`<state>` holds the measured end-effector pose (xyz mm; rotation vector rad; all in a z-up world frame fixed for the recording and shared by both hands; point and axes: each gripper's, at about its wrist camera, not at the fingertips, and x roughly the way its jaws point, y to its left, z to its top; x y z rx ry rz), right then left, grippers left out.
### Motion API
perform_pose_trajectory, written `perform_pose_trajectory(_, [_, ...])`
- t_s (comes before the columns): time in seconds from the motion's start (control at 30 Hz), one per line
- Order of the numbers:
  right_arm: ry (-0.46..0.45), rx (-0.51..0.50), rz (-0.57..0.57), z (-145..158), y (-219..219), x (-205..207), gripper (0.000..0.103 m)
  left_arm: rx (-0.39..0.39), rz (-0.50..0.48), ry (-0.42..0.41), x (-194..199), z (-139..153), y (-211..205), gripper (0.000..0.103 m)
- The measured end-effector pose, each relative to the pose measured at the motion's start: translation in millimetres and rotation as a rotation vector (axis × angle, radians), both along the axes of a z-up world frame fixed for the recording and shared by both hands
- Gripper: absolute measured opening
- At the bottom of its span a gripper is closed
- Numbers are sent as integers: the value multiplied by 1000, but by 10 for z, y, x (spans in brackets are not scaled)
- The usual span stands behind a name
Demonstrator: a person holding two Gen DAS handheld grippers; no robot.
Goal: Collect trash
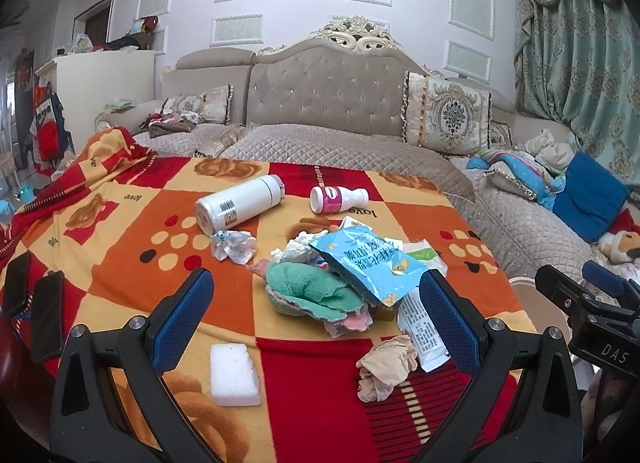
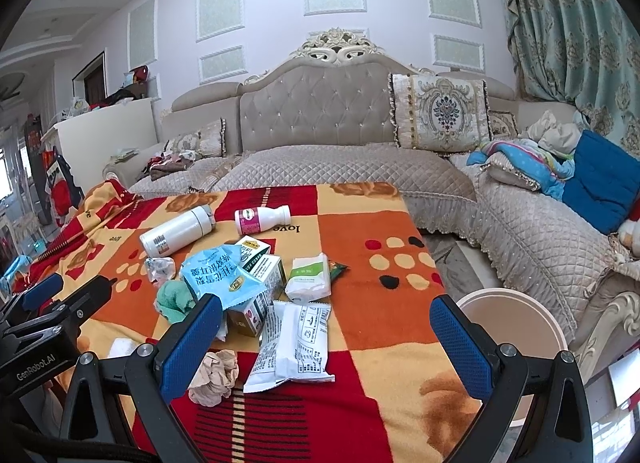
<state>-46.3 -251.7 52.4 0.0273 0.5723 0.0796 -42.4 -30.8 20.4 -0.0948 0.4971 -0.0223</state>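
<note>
both grippers hang low over the near edge of a desk covered by a red and orange blanket, and each has its fingers spread wide with nothing between them: the left gripper faces the heap, the right gripper sits just to its right. the trash lies mid-desk in a loose pile: a blue snack bag on top of a green cloth, small cartons, a white wrapper and a crumpled beige wad nearest the front edge. a white sponge block lies apart on the left. behind the pile a white bottle and a pink-labelled bottle lie on their sides. the blanket's right half is bare up to the edge, where a pale round bin stands just beside the desk, before the sofa.
</note>
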Motion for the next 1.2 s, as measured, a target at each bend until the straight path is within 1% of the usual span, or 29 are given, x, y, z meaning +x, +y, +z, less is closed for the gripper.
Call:
perform_pose_trajectory(0.43, [13,4,-3,-14,-7,22,103,-4,-1,7,10,-18,4,102])
perform_pose_trajectory(1.2, [53,13,6,-107,-20,79,103,2,6,54,117,-84,-4,102])
